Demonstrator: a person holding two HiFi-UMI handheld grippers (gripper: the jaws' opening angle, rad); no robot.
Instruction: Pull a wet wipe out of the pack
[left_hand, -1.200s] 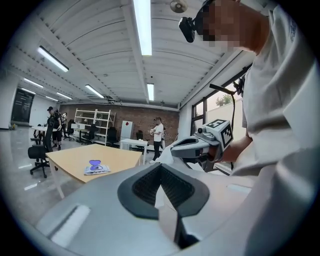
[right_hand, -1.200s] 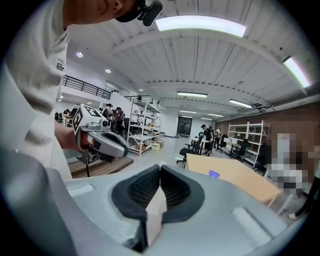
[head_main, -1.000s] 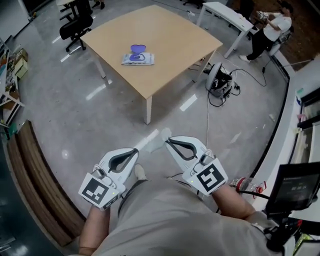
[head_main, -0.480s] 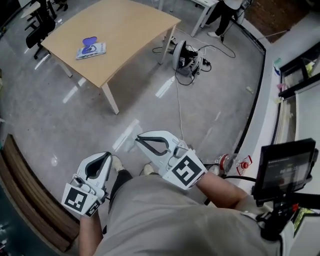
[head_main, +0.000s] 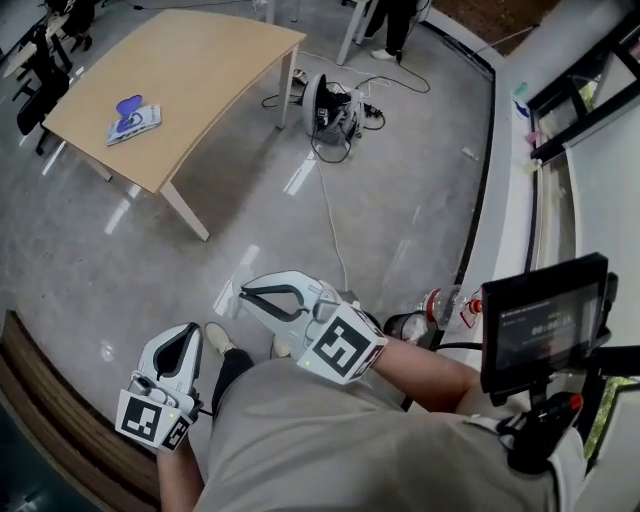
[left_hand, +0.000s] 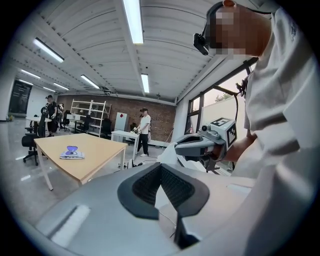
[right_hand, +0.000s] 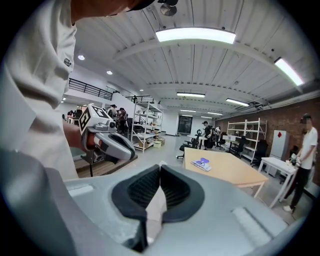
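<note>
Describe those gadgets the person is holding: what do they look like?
Both the left gripper and the right gripper are white plastic shells with two curved jaws, lined with dark ribbed pads. Each carries a cube printed with black-and-white square markers. The person wears a light short-sleeved shirt.

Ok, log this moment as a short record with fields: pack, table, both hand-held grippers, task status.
wet wipe pack: lies flat on the table, purple lid raised, nothing touching it
table: light wood, across the floor from the person
left hand-held gripper: jaws together, empty, close to the person's body
right hand-held gripper: jaws together, empty, close to the person's body
task status: not begun; neither gripper is at the pack
</note>
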